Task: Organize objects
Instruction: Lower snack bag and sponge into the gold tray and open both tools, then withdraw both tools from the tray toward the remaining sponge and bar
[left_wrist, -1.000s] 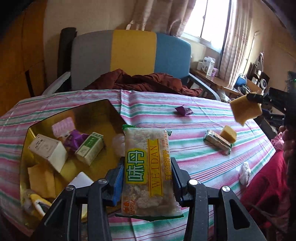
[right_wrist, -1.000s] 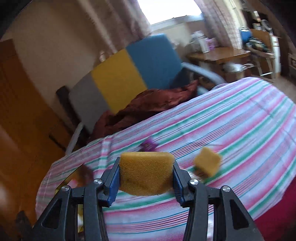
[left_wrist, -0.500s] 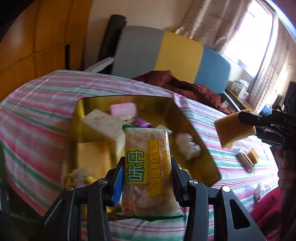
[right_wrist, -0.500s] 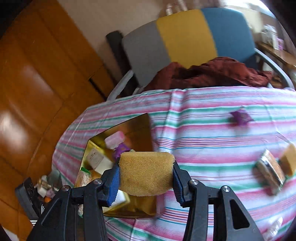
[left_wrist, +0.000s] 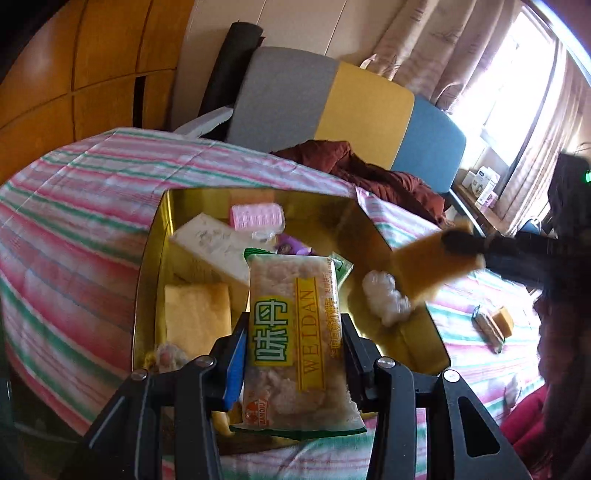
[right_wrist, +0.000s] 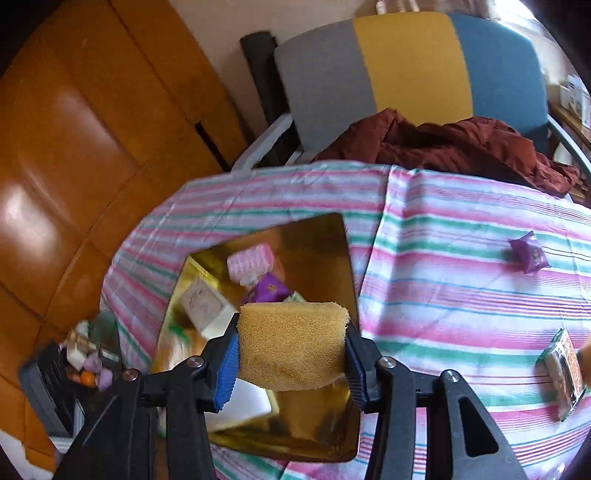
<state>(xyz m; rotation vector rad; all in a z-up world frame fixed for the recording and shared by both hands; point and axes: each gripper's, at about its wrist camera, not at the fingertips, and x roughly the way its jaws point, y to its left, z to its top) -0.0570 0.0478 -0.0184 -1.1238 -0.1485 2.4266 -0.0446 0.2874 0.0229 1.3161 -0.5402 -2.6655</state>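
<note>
My left gripper (left_wrist: 293, 332) is shut on a clear snack packet (left_wrist: 295, 354) with a yellow and green label, held over the near end of the gold tray (left_wrist: 147, 280). My right gripper (right_wrist: 291, 343) is shut on a yellow sponge (right_wrist: 291, 343), hanging above the tray's (right_wrist: 325, 240) near right part. In the left wrist view that sponge (left_wrist: 424, 266) and the right gripper's black fingers (left_wrist: 480, 247) hover over the tray's right rim. The tray holds a white box (left_wrist: 210, 251), a pink pack (left_wrist: 256, 216), a purple wrapper (left_wrist: 291, 245), a yellow sponge (left_wrist: 195, 317) and a white crumpled bag (left_wrist: 384, 301).
On the striped tablecloth (right_wrist: 461, 295) lie a purple wrapper (right_wrist: 530, 256), a snack bar (right_wrist: 563, 373) and a small yellow sponge (left_wrist: 502, 321). A grey, yellow and blue chair (right_wrist: 406, 70) with a rust-red cloth (right_wrist: 443, 144) stands behind. A dark crate (right_wrist: 70, 365) of items sits left of the table.
Both grippers swung left from the open tablecloth to above the gold tray, keeping their loads. The right gripper's sponge came closer to the tray's right rim.
</note>
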